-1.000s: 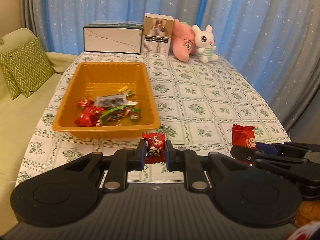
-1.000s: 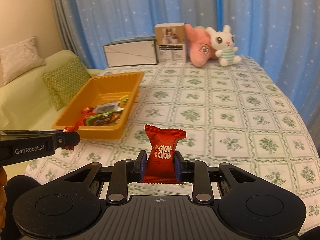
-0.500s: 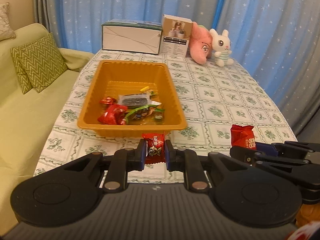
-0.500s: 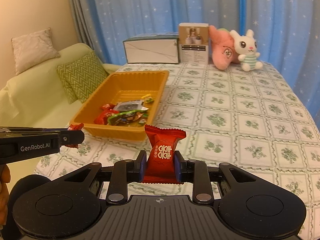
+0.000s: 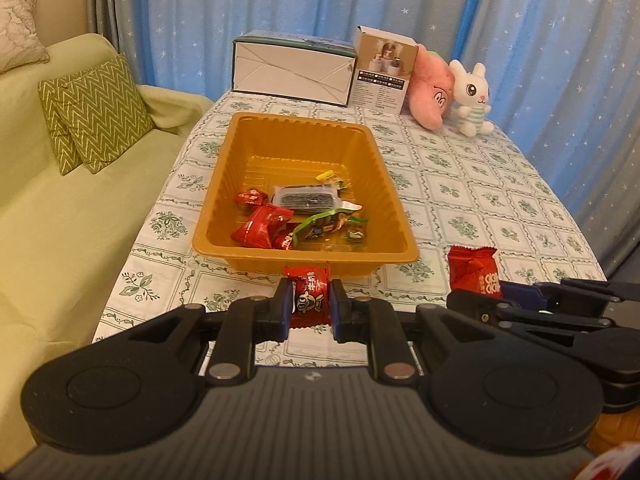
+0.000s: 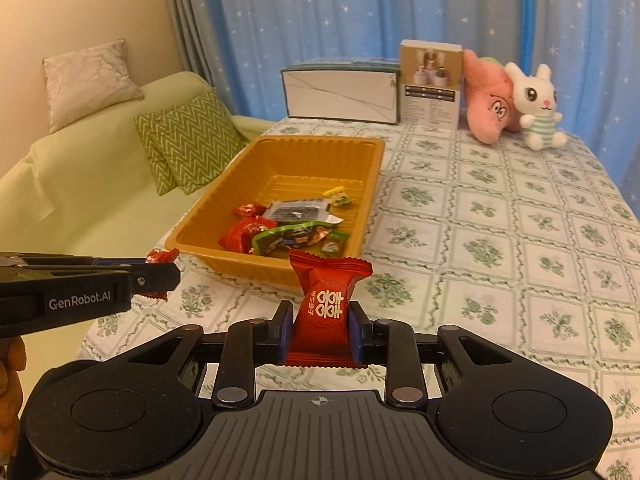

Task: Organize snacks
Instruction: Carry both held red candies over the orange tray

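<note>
floral tablecloth (image 5: 460,200) below, left gripper (image 5: 309,307) pinches a crinkly red candy (image 5: 310,297), right gripper (image 6: 321,330) a glossy red packet (image 6: 326,312).

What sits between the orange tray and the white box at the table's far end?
Nothing: in both wrist views only bare patterned tablecloth separates the orange tray from the white box.

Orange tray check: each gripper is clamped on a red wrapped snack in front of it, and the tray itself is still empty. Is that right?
Not quite. The orange tray is not empty: the left wrist view shows several wrapped snacks lying in its near end. The rest holds: the left gripper and the right gripper are each clamped on a red wrapped snack in front of the tray.
</note>
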A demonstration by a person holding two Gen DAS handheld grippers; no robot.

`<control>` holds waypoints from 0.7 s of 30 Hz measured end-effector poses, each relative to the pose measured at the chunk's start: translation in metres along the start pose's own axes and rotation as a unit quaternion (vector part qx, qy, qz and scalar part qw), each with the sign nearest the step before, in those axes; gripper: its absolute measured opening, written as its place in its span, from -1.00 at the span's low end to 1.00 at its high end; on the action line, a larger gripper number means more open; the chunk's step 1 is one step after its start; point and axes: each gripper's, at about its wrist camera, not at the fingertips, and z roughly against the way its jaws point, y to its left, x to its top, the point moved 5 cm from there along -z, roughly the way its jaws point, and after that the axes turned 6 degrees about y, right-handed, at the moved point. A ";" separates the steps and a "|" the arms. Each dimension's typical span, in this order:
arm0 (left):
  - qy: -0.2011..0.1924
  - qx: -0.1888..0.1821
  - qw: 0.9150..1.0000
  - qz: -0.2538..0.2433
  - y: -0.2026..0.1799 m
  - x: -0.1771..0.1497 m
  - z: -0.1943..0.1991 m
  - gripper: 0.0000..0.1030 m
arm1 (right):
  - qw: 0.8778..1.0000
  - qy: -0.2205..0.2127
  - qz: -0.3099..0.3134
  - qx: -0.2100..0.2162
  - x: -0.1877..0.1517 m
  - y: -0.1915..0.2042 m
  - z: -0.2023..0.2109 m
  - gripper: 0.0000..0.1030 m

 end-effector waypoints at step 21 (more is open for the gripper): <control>-0.002 -0.010 1.000 -0.016 0.022 0.063 -0.047 -0.68 | 1.000 -0.006 0.012 0.005 0.071 0.002 -0.055 -0.44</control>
